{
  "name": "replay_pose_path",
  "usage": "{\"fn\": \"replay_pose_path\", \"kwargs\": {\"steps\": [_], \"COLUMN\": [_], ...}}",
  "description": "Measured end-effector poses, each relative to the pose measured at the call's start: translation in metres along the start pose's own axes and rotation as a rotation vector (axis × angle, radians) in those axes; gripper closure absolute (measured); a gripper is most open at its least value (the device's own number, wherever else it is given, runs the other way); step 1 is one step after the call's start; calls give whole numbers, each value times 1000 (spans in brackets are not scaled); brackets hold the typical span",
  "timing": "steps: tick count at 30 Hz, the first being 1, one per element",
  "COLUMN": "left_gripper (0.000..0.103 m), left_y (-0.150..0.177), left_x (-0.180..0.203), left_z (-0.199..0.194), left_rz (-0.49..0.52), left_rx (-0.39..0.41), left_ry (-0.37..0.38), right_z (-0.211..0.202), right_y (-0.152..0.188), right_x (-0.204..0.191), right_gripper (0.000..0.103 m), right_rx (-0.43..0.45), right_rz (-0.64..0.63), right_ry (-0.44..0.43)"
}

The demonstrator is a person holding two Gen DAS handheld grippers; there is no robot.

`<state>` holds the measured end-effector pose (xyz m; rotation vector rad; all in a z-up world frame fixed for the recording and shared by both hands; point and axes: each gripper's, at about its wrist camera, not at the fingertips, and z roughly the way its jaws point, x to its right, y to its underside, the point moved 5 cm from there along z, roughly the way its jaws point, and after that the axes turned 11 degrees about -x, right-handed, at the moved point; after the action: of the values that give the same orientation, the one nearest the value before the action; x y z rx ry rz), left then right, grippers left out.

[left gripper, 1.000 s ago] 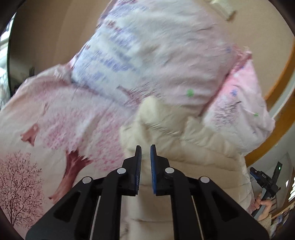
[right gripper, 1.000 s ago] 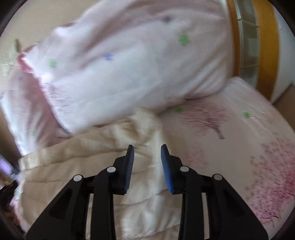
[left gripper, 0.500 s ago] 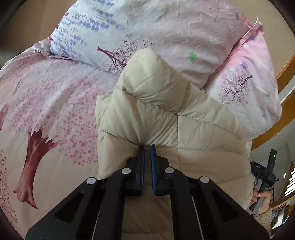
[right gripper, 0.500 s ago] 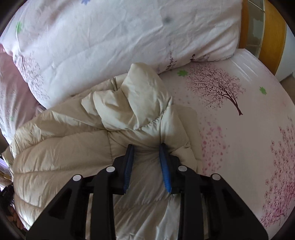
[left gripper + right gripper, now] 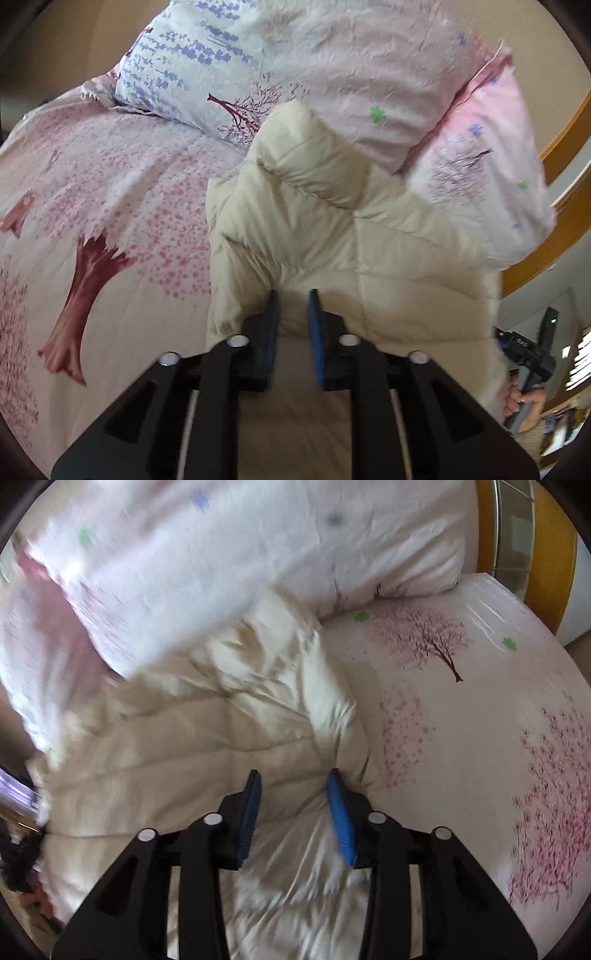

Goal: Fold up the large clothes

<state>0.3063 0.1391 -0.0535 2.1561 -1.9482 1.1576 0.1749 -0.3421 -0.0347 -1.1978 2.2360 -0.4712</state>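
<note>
Cream padded coat (image 5: 332, 236) lies bunched on the bed (image 5: 122, 177), its far end against the pillows (image 5: 332, 66). Left claw (image 5: 292, 306) has just parted narrowly over the coat's near-left edge; right claw (image 5: 293, 786) has just opened wider at its right edge, gripping nothing. One fold looks laid; more remain. Wooden bedframe (image 5: 550, 554) shows far right.
</note>
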Motion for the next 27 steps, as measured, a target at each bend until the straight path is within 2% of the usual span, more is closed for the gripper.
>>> {"fn": "replay_pose_path", "kwargs": {"steps": [2, 4, 7, 11, 14, 17, 21, 23, 27], "left_gripper": [45, 38, 38, 38, 38, 38, 38, 38, 38], "left_y": [4, 8, 12, 22, 27, 30, 35, 36, 40], "left_x": [-6, -14, -28, -48, -49, -49, -47, -45, -39], "left_z": [-15, -30, -40, -33, -27, -17, -8, -6, -1], "left_rz": [-12, -18, -40, -102, -119, -129, -143, -140, -144], "left_rx": [28, 55, 41, -39, -70, -119, -148, -154, -164], "left_ry": [35, 48, 54, 76, 103, 130, 171, 185, 231], "right_z": [-21, -33, -31, -16, -4, 8, 11, 13, 15], "right_y": [2, 4, 4, 11, 16, 19, 23, 25, 29], "right_x": [11, 22, 41, 58, 61, 63, 66, 63, 54], "right_gripper": [37, 34, 30, 28, 27, 26, 23, 24, 26], "right_rx": [42, 50, -7, -110, -158, -219, -251, -275, -291], "right_rz": [24, 49, 114, 171, 181, 193, 173, 154, 111], "right_ry": [-32, -46, -95, -164, -175, -228, -280, -322, -354]}}
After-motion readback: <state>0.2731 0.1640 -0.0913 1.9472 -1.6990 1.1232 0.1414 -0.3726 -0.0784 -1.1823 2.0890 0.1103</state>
